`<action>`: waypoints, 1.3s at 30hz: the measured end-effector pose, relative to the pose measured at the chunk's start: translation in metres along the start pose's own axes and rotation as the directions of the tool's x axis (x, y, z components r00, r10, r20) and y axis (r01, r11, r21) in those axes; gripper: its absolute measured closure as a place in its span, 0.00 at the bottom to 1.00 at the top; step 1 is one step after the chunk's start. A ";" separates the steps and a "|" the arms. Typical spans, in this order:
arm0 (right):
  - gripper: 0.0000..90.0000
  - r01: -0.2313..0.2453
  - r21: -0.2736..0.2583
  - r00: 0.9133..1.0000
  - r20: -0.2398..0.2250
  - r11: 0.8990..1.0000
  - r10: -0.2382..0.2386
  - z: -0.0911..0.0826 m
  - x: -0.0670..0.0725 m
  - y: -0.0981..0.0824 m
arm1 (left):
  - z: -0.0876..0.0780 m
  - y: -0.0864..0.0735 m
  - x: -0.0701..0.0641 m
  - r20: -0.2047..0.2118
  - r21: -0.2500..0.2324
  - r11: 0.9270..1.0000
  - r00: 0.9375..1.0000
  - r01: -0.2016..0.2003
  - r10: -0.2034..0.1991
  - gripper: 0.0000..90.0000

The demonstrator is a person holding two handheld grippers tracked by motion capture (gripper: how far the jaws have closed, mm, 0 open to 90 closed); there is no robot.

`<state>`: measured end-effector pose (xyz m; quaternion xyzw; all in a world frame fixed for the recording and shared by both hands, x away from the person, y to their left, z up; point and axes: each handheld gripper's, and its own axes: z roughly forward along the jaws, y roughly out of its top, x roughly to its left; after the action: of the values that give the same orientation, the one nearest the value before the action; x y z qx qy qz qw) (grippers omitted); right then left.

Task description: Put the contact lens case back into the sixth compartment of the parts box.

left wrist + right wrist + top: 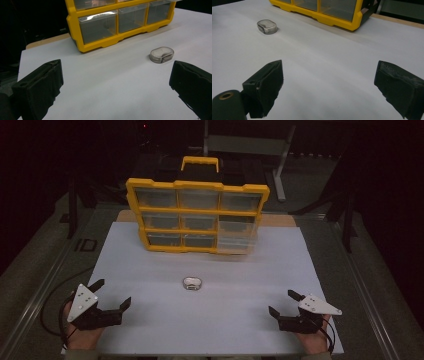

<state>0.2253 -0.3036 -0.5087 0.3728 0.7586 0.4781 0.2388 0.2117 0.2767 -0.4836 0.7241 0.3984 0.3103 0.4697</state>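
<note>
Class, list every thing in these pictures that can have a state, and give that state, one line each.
Left gripper: jaws open, nothing between them.
Right gripper: jaws open, nothing between them.
Small clear case: lying flat on the white sheet, untouched.
Yellow drawer box: upright; lower right drawer pulled out.

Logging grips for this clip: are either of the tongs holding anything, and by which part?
Nothing is held. Left tongs and right tongs stand open and empty, apart from the small clear case.

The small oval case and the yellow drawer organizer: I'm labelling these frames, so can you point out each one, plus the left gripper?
small oval case (192, 283), high view, on its clear lid.
yellow drawer organizer (197, 211), high view, on its yellow crossbar.
left gripper (113, 293), high view, midway between its open jaw tips.
</note>
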 end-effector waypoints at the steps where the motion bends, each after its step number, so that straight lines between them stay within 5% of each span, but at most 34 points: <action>1: 0.10 0.001 -0.002 1.000 -0.001 1.000 -0.001 0.000 0.000 0.000 | 0.001 0.000 0.000 0.001 0.003 1.000 1.000 0.002 -0.002 0.00; 19: 0.09 0.027 0.027 0.999 -0.028 0.999 -0.026 0.007 0.004 -0.002 | 0.006 0.000 0.000 0.018 0.045 0.999 1.000 0.011 -0.012 0.00; 39: 0.09 0.033 0.034 0.999 -0.021 0.999 -0.032 0.008 0.005 -0.001 | 0.011 0.026 -0.005 0.054 0.075 0.996 0.997 -0.056 0.052 0.00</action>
<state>0.2272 -0.2956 -0.5128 0.3595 0.7751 0.4649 0.2321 0.2253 0.2610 -0.4634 0.7598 0.3781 0.2884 0.4433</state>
